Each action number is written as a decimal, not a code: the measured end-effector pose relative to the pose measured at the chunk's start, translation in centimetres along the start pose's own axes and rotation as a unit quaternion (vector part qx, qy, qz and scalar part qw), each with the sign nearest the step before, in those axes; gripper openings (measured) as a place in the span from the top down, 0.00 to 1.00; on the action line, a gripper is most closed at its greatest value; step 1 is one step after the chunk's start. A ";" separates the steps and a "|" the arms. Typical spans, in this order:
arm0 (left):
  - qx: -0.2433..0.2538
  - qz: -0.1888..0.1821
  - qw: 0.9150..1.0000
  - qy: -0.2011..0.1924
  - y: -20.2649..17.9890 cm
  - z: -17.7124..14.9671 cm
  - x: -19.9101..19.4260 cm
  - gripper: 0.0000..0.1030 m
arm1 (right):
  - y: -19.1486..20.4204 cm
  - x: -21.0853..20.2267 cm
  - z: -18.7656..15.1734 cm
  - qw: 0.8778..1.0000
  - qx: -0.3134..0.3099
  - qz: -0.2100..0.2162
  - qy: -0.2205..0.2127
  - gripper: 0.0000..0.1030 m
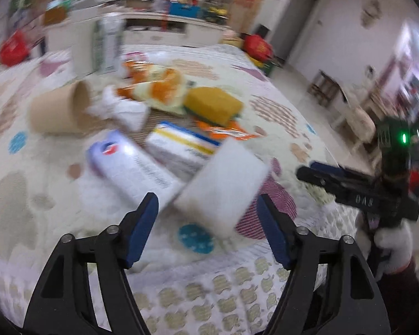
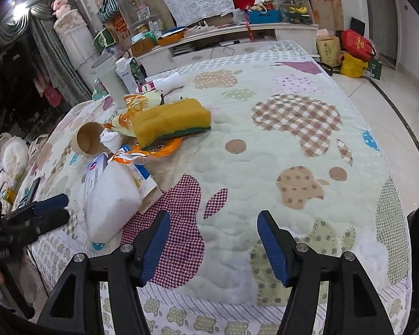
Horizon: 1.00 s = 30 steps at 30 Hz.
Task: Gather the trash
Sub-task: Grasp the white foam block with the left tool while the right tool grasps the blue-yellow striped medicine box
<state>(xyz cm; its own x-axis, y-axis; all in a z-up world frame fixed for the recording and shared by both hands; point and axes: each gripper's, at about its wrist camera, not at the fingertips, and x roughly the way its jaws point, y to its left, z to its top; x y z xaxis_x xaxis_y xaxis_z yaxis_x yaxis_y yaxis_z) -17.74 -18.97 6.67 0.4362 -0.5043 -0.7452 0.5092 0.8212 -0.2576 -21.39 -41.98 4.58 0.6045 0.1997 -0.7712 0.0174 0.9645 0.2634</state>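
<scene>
White block [image 1: 223, 184] of foam or sponge (blurred, material uncertain) lies just ahead of the left gripper [image 1: 208, 223], at 12 o'clock between its spread, empty fingers; long axis runs toward 1 o'clock. Left tool is clearly nearer. Right gripper [image 2: 213, 240] is also spread and empty, over bare quilt; from it the block [image 2: 111, 198] sits at 10 o'clock. Rest of the trash pile lies beyond the block: two cartons [image 1: 153, 162], paper cup [image 1: 58, 109] on its side, yellow sponge [image 2: 171, 120], orange wrapper [image 2: 153, 149]. Surface: soft patchwork quilt [image 2: 265, 173] on a bed. Room: cluttered white cabinet [image 2: 237, 36] at 12 o'clock, tiled floor [image 2: 399, 89] at 2 o'clock.
</scene>
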 end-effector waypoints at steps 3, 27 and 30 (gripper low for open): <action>0.052 -0.005 0.998 0.017 -2.0 0.3 1.8 0.30 | -0.4 -0.3 0.2 1.000 0.005 -0.005 -0.003 0.39; -0.080 0.052 0.995 0.007 6.0 0.2 -3.2 0.68 | 6.2 5.1 1.7 0.992 -0.086 0.072 0.053 0.39; -0.098 0.061 0.993 0.009 7.5 -0.9 -4.1 0.68 | 7.4 6.6 2.8 0.991 -0.107 0.070 0.047 0.31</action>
<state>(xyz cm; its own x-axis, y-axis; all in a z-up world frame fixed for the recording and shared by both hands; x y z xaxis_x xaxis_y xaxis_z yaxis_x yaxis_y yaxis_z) -16.37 -10.55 7.26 0.4713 -0.3948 -0.7887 0.2988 0.9128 -0.2783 -15.04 -34.01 3.06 0.5125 0.3400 -0.7885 -0.2374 0.9386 0.2504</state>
